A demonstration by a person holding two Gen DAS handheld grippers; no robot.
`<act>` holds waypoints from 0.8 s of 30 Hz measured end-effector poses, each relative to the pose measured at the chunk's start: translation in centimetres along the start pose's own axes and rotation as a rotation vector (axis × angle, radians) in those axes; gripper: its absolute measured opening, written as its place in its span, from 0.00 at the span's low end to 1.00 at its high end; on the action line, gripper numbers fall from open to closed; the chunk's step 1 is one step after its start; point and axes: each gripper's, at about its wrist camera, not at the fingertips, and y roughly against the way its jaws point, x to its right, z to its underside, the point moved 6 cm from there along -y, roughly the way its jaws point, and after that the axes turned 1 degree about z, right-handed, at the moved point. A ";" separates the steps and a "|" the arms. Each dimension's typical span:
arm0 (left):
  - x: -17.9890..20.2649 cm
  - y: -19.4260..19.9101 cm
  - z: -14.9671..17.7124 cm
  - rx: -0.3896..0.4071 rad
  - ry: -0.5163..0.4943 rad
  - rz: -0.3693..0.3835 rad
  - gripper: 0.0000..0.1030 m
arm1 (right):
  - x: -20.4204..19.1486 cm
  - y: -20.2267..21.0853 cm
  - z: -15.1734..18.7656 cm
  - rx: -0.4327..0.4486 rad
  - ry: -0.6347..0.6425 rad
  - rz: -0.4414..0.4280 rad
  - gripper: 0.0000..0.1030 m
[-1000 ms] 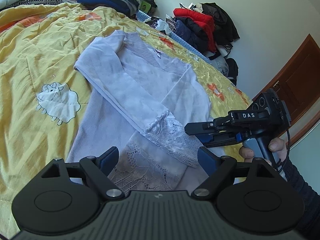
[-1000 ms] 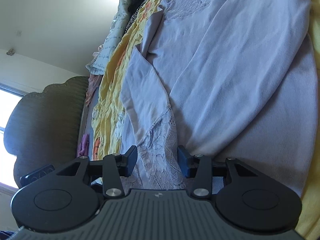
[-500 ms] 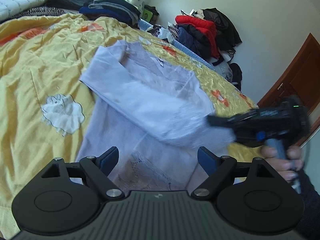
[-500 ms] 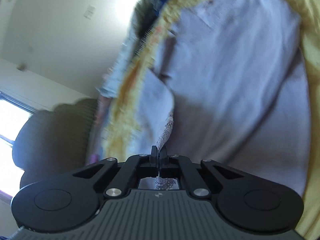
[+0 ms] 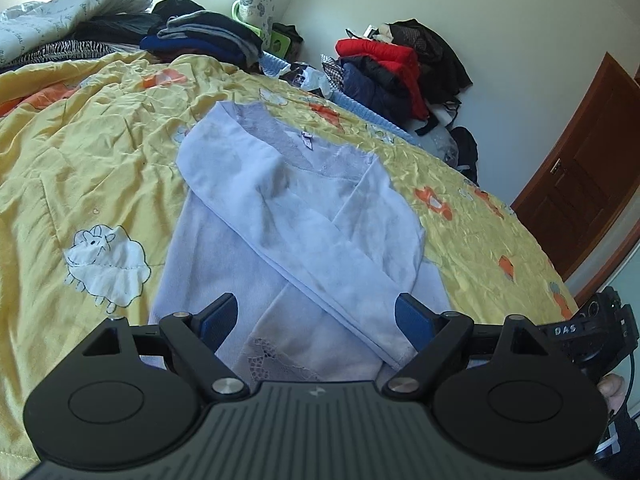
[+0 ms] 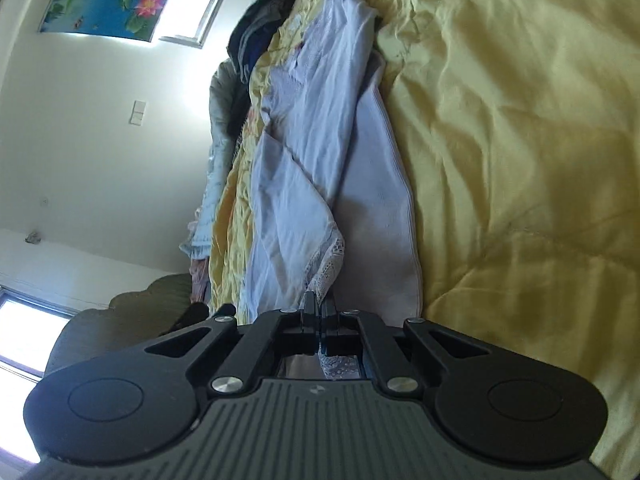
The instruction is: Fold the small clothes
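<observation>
A pale lilac long-sleeved top (image 5: 288, 216) lies flat on the yellow quilt (image 5: 80, 168), neckline away from me, with one sleeve folded diagonally across its body. My left gripper (image 5: 316, 316) is open and empty, hovering over the top's hem. My right gripper (image 6: 319, 312) is shut on the lace cuff (image 6: 328, 264) of that sleeve, at the top's right side; its body shows at the right edge of the left wrist view (image 5: 592, 328). The top also shows in the right wrist view (image 6: 320, 140).
Piles of clothes lie at the bed's far edge: dark folded ones (image 5: 208, 36) and red and black jackets (image 5: 396, 64). A brown door (image 5: 588, 184) is at the right. A padded headboard (image 6: 120, 320) and a window are in the right wrist view.
My right gripper shut on the sleeve's lace cuff and drew it toward the right and near side. The sleeve now lies stretched diagonally across the top. My left gripper stayed open.
</observation>
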 end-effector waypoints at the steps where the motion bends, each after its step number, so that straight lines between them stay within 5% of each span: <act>1: 0.1 0.2 0.0 0.005 0.000 0.002 0.84 | -0.3 0.3 -0.1 0.008 0.002 -0.020 0.06; 6: 0.1 0.6 0.1 0.012 0.015 -0.007 0.84 | -0.4 0.9 0.4 0.010 0.051 0.033 0.06; 10: 0.2 0.3 0.6 -0.013 0.018 -0.007 0.84 | -0.5 1.8 1.1 0.028 0.033 -0.041 0.06; 16: 0.9 0.5 0.5 -0.006 0.004 0.006 0.84 | 1.4 0.0 1.9 -0.027 -0.007 0.049 0.11; 18: 1.1 0.7 0.5 -0.001 -0.002 0.008 0.84 | 1.3 0.3 1.8 -0.012 -0.007 0.065 0.16; 19: 1.1 0.8 0.6 -0.001 -0.003 0.007 0.84 | 1.2 0.4 1.9 -0.009 0.007 0.088 0.29; 24: 1.4 0.8 1.0 -0.002 -0.009 -0.007 0.84 | 0.5 3.7 0.5 0.144 0.036 0.088 0.31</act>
